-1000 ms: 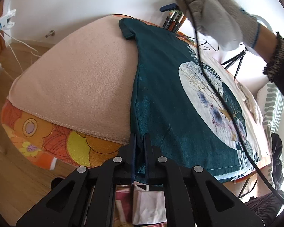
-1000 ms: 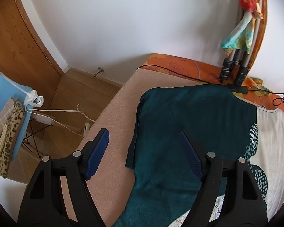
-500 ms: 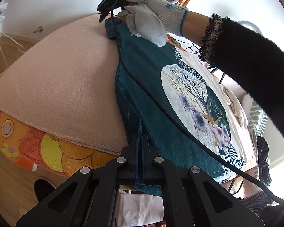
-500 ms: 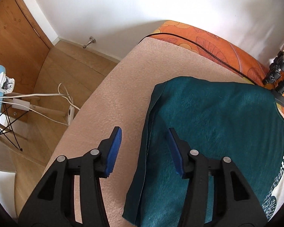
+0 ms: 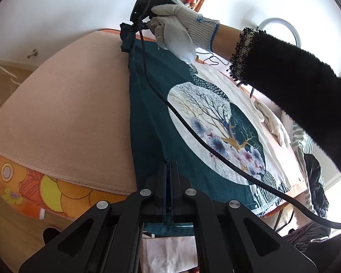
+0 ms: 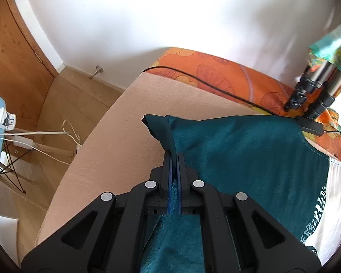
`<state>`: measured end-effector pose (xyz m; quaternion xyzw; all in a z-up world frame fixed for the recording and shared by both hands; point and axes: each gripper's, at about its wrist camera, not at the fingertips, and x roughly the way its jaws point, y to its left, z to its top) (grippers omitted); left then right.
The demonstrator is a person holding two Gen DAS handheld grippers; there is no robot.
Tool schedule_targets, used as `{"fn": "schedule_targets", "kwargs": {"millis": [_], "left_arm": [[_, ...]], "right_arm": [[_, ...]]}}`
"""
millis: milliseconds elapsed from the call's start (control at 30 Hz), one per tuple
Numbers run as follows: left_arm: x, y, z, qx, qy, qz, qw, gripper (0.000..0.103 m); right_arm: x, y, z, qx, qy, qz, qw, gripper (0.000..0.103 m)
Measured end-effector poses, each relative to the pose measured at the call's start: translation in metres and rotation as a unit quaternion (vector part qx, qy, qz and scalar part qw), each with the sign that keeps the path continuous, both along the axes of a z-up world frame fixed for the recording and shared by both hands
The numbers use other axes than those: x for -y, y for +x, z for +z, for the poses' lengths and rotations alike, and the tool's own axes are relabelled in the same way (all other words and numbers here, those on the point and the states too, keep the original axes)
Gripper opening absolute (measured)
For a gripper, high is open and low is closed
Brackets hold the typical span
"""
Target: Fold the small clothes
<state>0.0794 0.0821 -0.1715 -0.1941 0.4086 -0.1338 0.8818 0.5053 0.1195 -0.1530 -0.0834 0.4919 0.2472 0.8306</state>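
Observation:
A dark teal T-shirt (image 5: 152, 113) with a round white tree print lies flat on a pink blanket (image 5: 63, 104). My left gripper (image 5: 169, 162) is shut on the shirt's near hem edge, which rises into the jaws. At the far end, my right gripper (image 6: 175, 155) is shut on the shirt's (image 6: 250, 154) sleeve edge, and the pinched cloth stands up in a ridge. In the left wrist view a white-gloved hand (image 5: 177, 31) holds that right gripper (image 5: 134, 29) over the far sleeve, with its black cable (image 5: 193, 134) trailing across the shirt.
An orange flowered sheet (image 5: 34, 188) edges the blanket. Tripod legs (image 6: 311, 95) and a black cable (image 6: 204, 84) stand at the far side. White cloth (image 5: 270, 120) lies right of the shirt. Wooden floor, white cords (image 6: 45, 136) and a door lie to the left.
My right gripper came down onto the sleeve edge and its jaws went from wide open to shut on the cloth. The left gripper stayed shut on the hem and lifted slightly.

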Motion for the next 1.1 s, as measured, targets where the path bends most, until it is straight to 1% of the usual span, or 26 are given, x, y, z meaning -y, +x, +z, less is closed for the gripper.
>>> {"fn": "schedule_targets", "kwargs": {"millis": [67,133,267,400,533,667,733,833,967,1000,1033,1067,1100], "left_arm": [[0.009,0.001,0.003,0.003,-0.003,-0.016,0.9999,0.001],[0.021,0.002,0.006,0.008,0.007,-0.031,0.9994,0.001],[0.046,0.008,0.004,0.004,0.012,-0.062,0.998,0.001],[0.063,0.012,-0.001,-0.008,0.014,-0.085,0.9963,0.001],[0.081,0.012,0.0,-0.006,0.022,-0.108,0.9939,0.001],[0.096,0.014,-0.001,-0.009,0.032,-0.127,0.9913,0.001],[0.1,0.016,-0.003,-0.013,0.03,-0.132,0.9907,0.001],[0.104,0.019,-0.005,-0.016,0.029,-0.133,0.9905,0.001],[0.113,0.022,-0.007,-0.023,0.025,-0.146,0.9886,0.001],[0.116,0.022,-0.007,-0.022,0.029,-0.151,0.9879,0.003],[0.118,0.021,-0.007,-0.027,0.032,-0.158,0.9866,0.008],[0.12,0.021,-0.008,-0.033,0.029,-0.165,0.9854,0.011],[0.123,0.019,-0.006,-0.032,0.027,-0.171,0.9844,0.014]], "right_arm": [[0.026,0.001,0.013,0.01,0.018,-0.006,1.0,0.004],[0.051,0.001,0.023,0.014,0.025,-0.018,0.999,0.004],[0.109,0.003,0.03,0.017,0.036,-0.058,0.998,0.004],[0.154,0.005,0.019,0.011,0.045,-0.088,0.995,0.004],[0.191,0.004,0.007,0.006,0.046,-0.107,0.993,0.004],[0.209,0.01,-0.007,-0.001,0.043,-0.118,0.992,0.004],[0.214,0.012,-0.01,-0.005,0.049,-0.122,0.991,0.004],[0.214,0.016,-0.014,-0.001,0.047,-0.115,0.992,0.004],[0.214,0.019,-0.018,-0.001,0.018,-0.122,0.992,0.004],[0.215,0.02,-0.018,-0.002,0.01,-0.129,0.992,0.005],[0.218,0.021,-0.016,0.002,0.003,-0.134,0.991,0.01],[0.221,0.021,-0.014,0.008,-0.008,-0.142,0.99,0.017],[0.226,0.021,-0.011,0.014,-0.017,-0.152,0.988,0.035]]}}
